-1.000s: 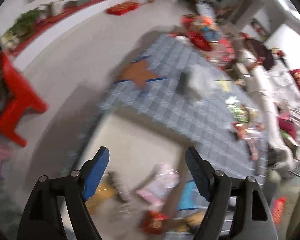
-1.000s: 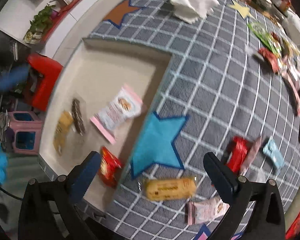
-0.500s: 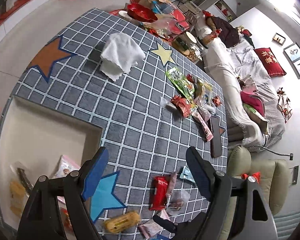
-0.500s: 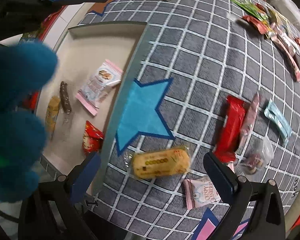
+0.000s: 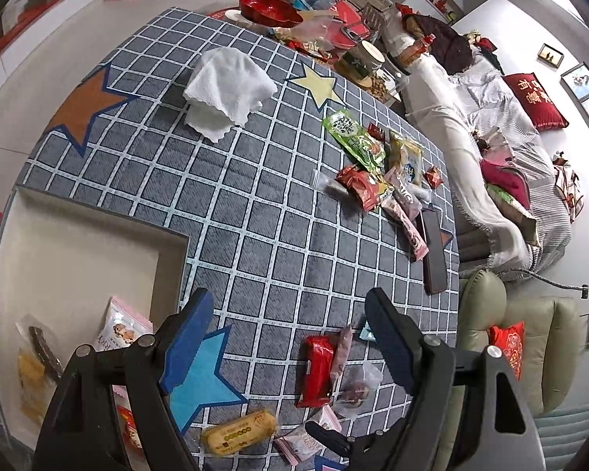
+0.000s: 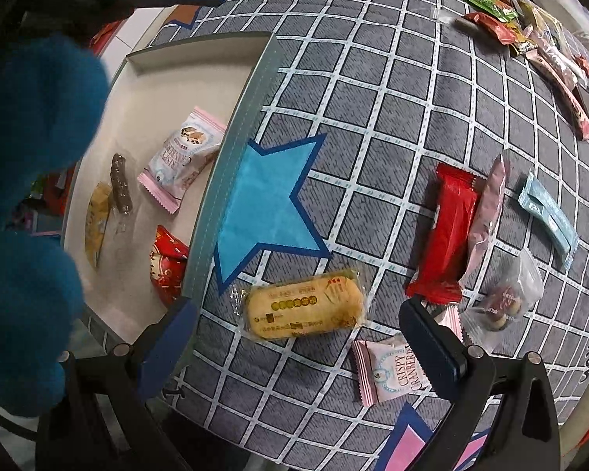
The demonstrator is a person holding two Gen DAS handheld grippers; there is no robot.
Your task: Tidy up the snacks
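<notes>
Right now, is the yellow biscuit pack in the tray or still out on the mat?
Out. The yellow biscuit pack lies flat on the checked mat, beside the blue star, outside the tray edge.

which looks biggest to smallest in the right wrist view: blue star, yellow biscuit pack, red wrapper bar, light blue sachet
1. blue star
2. yellow biscuit pack and red wrapper bar: look about alike, and the biscuit pack lies nearer the camera, so no ranking between them
3. light blue sachet
</notes>
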